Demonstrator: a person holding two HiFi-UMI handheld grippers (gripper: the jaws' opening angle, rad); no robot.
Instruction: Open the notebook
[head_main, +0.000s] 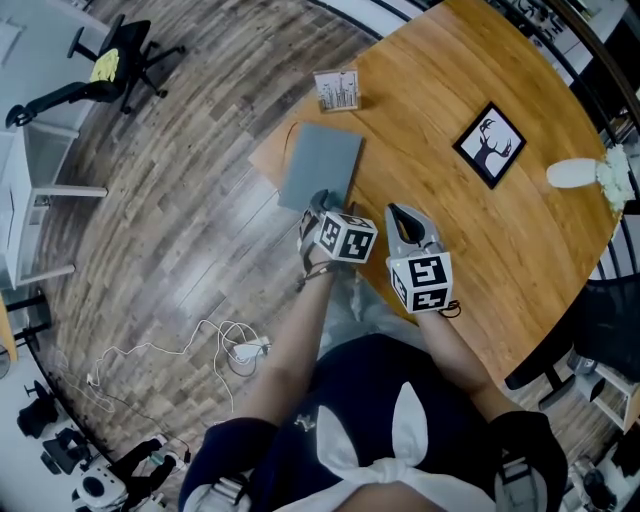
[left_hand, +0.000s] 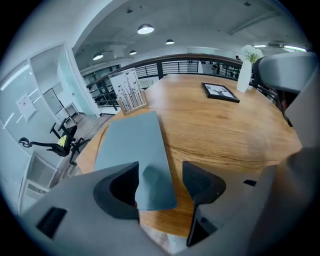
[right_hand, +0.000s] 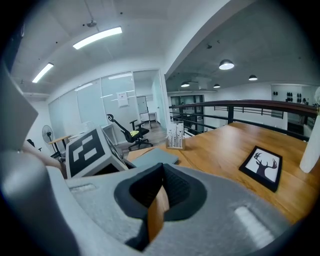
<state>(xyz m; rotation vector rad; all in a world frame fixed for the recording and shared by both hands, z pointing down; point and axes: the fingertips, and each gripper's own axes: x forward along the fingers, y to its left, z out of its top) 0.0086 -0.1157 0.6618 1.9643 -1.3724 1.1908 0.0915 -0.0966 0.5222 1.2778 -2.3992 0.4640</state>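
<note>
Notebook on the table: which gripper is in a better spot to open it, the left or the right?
Left, probably. The left gripper has its jaws apart with the closed notebook's near end between them. The right gripper is shut, empty, and off to the side over the table.

You work under bright, even light from ceiling lamps — soft shadows on the worktop, strong fisheye bending at edges, nearest parts blurred.
</note>
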